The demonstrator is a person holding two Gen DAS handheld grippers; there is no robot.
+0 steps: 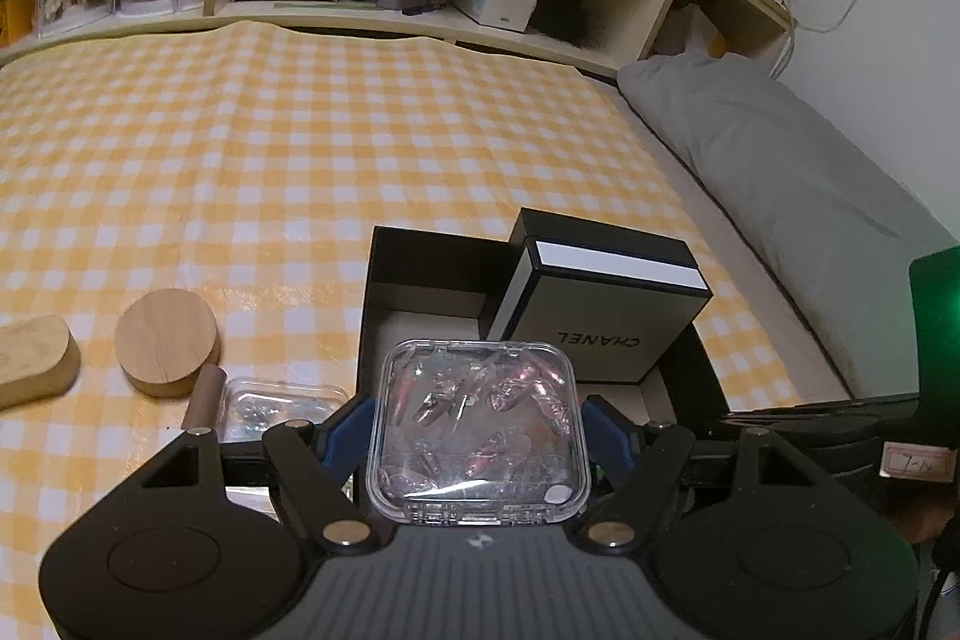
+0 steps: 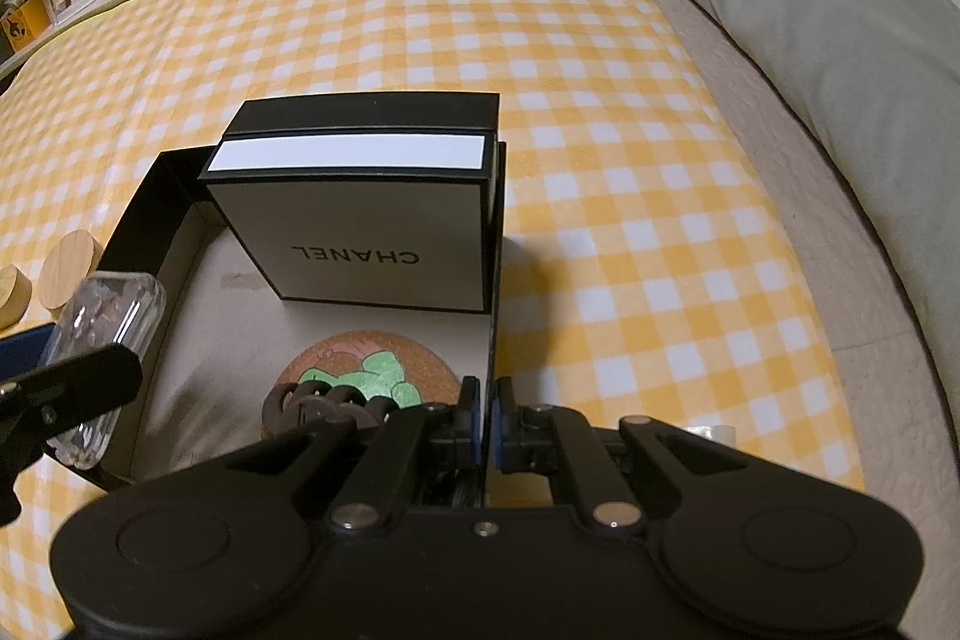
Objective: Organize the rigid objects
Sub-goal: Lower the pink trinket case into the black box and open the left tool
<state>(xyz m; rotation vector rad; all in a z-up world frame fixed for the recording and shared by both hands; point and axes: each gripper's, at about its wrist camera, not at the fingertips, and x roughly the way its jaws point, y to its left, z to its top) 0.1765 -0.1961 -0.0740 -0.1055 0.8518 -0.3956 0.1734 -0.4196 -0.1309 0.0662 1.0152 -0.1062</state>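
My left gripper (image 1: 480,421) is shut on a clear plastic case (image 1: 480,436) of pinkish trinkets, held over the near left corner of an open black box (image 1: 420,256). From the right wrist the case (image 2: 108,316) shows at the box's left wall (image 2: 174,196). Inside the box a white lidded carton (image 2: 372,244) leans upright; a cork coaster (image 2: 372,370) with a green figure and a brown hair clip (image 2: 318,406) lie on the floor. My right gripper (image 2: 489,403) is shut on the box's right wall.
Two wooden pieces (image 1: 165,340) (image 1: 30,364), a brown cylinder (image 1: 204,394) and a second clear case (image 1: 276,400) lie on the yellow checked cloth left of the box. A grey pillow (image 1: 780,172) runs along the right. Shelves (image 1: 420,16) stand behind.
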